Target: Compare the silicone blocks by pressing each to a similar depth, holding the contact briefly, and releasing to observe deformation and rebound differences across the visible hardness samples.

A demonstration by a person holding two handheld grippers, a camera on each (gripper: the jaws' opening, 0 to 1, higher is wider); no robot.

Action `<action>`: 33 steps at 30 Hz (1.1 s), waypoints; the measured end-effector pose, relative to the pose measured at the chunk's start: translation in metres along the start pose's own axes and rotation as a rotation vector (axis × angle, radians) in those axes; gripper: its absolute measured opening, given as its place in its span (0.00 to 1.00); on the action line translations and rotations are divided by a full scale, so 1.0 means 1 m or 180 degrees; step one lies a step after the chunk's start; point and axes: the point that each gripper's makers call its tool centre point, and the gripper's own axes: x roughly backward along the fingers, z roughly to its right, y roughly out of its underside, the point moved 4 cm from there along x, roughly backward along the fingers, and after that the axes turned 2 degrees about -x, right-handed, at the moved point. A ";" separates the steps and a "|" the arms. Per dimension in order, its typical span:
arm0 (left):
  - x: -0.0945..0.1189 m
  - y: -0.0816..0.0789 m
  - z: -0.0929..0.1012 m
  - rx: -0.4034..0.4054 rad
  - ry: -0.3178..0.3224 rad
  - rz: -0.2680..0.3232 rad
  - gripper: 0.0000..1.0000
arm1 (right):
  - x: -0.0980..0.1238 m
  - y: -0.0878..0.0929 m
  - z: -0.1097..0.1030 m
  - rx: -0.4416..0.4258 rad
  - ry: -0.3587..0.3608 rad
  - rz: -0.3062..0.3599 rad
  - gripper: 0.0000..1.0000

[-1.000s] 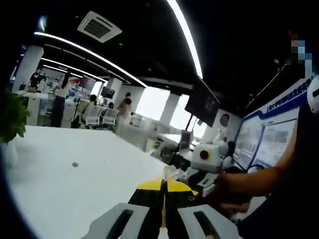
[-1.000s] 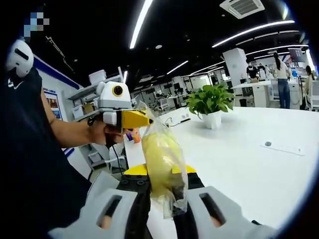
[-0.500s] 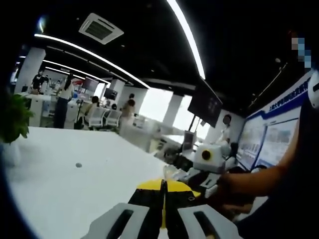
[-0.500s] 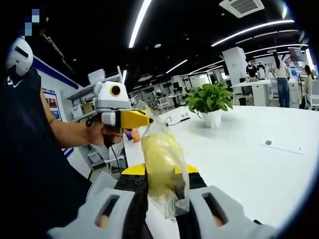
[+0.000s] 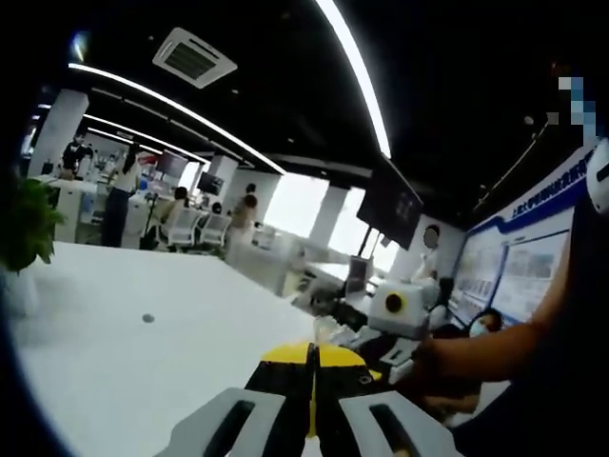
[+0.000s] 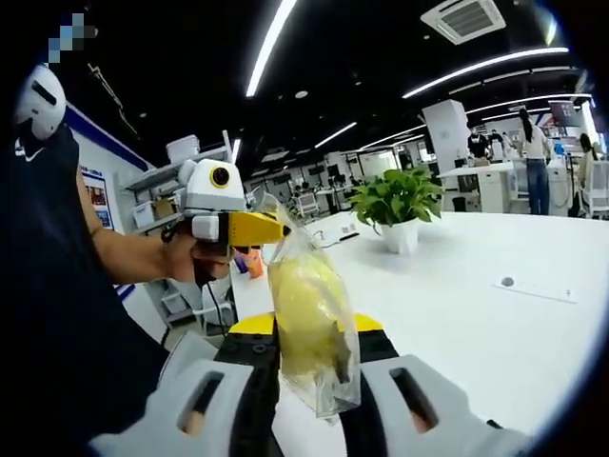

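A clear plastic bag (image 6: 303, 305) with a pale yellow silicone block inside stands up between the black-and-yellow jaws of my right gripper (image 6: 309, 341), which is shut on it. My left gripper (image 6: 283, 229), held in a hand, comes in from the left with its yellow jaws together, their tip right at the bag's top corner. I cannot tell whether they pinch the plastic. In the left gripper view my left gripper (image 5: 311, 355) is shut, a scrap of clear plastic shows just past its tips, and my right gripper (image 5: 350, 333) sits beyond on the right.
Both grippers hover over a large white table (image 6: 476, 324) that carries a small round grey mark (image 5: 147, 318). A potted plant (image 6: 398, 200) stands on the table. The person's arm (image 5: 495, 347) and dark sleeve are close by. Shelves (image 6: 181, 157) and office desks with people lie further back.
Both views have drifted slightly with the hands. The bag stays held in the right gripper, and the left gripper stays at its top corner.
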 end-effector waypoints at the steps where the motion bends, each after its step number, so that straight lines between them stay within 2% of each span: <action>1: -0.001 0.000 0.001 0.0017 0.0010 -0.0001 0.00 | 0.001 0.000 0.000 -0.0001 0.0005 0.0005 0.17; 8: -0.002 0.005 0.005 0.0063 0.0019 -0.0059 0.00 | 0.002 0.008 0.000 -0.0088 0.0041 0.0064 0.20; 14: -0.002 0.002 0.006 0.0094 0.0056 -0.0031 0.00 | 0.003 0.003 0.000 -0.0116 0.0071 0.0140 0.22; 18: -0.002 0.002 0.008 0.0155 0.0087 -0.0025 0.00 | 0.004 -0.001 0.001 -0.0125 0.0068 0.0199 0.27; 20: -0.002 0.003 0.010 0.0282 0.0162 -0.0040 0.00 | 0.003 -0.002 0.002 -0.0145 0.0072 0.0228 0.30; 26: -0.003 0.010 0.009 0.0226 0.0125 -0.0117 0.00 | 0.000 0.000 -0.002 -0.0159 0.0026 0.0231 0.34; 31: -0.001 0.020 0.006 0.0271 0.0106 -0.0179 0.00 | -0.004 0.003 0.001 -0.0122 0.0101 0.0251 0.52; 33: -0.001 0.021 0.004 0.0296 0.0092 -0.0187 0.00 | -0.004 0.004 0.005 -0.0081 0.0198 0.0247 0.67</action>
